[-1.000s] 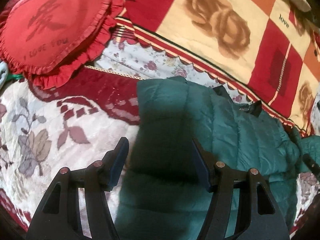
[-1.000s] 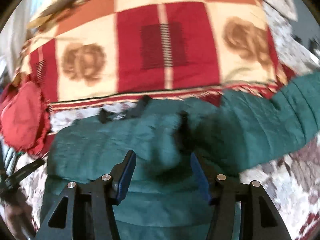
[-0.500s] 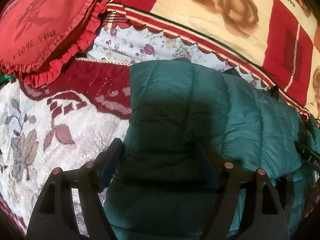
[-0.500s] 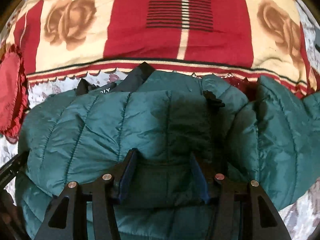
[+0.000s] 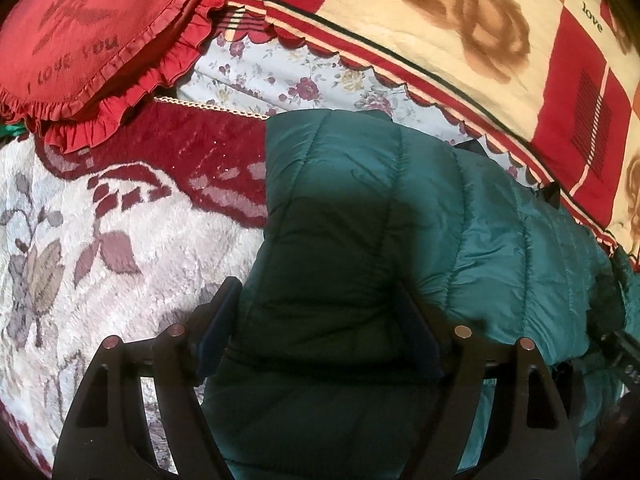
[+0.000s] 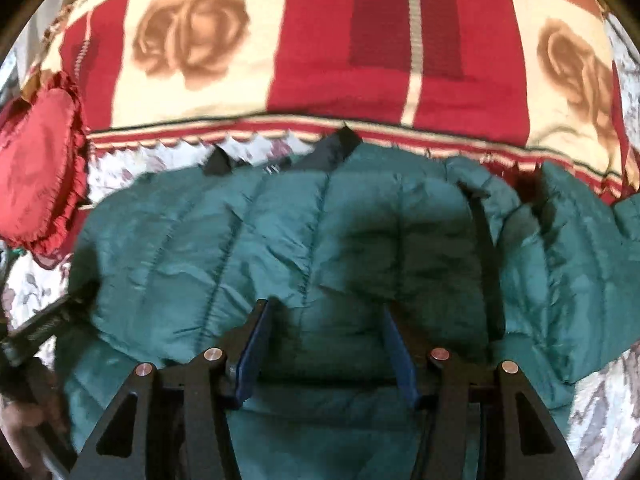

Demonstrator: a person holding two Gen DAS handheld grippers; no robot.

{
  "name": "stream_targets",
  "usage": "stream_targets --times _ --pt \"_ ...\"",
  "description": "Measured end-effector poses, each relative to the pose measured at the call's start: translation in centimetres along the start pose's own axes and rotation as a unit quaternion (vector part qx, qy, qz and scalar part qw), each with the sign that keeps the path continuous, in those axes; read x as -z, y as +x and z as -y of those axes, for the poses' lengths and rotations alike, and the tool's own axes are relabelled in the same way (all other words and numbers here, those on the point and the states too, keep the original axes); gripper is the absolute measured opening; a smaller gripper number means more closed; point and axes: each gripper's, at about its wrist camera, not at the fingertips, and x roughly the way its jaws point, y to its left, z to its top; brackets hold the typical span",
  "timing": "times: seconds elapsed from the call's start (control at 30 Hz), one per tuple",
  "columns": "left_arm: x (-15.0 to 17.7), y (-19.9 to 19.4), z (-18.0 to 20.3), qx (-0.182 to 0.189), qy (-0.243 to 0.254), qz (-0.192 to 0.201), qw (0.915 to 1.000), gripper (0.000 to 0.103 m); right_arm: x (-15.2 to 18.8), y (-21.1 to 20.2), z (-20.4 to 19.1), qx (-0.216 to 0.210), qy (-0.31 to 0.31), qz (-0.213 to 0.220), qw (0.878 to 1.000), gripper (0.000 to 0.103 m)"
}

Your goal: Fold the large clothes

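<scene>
Opening over the green jacket (image 5: 400, 216), the left gripper (image 5: 320, 320) holds nothing; right gripper (image 6: 324, 344) half-spread, grip unclear; best release flat.

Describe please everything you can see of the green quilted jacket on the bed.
The dark green quilted puffer jacket looks shiny and padded, with stitched channels across it. It lies folded over on the floral bedspread, its far edge near the red and cream rose blanket. Dark collar or strap pieces stick out at that edge. Both grippers are low over it: the left gripper is opening astride it, and the right gripper has fabric between its fingers.
</scene>
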Motion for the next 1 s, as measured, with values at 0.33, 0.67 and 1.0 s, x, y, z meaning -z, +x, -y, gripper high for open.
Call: stream_targets --times 0.33,0.67,1.0 --pt "0.2 -0.2 0.0 -0.005 0.001 -0.007 1.0 0.081 0.5 -2.6 0.6 -0.009 0.011 0.006 1.0 0.054" --pt "1.7 -4.7 0.2 0.019 0.0 -0.007 0.9998 0.081 0.4 -2.8 4.0 0.039 0.025 -0.002 0.999 0.055" --pt "4.8 -10.4 2.1 0.023 0.032 0.041 0.9984 0.081 2.8 -6.4 4.1 0.0 0.03 0.022 0.999 0.07"
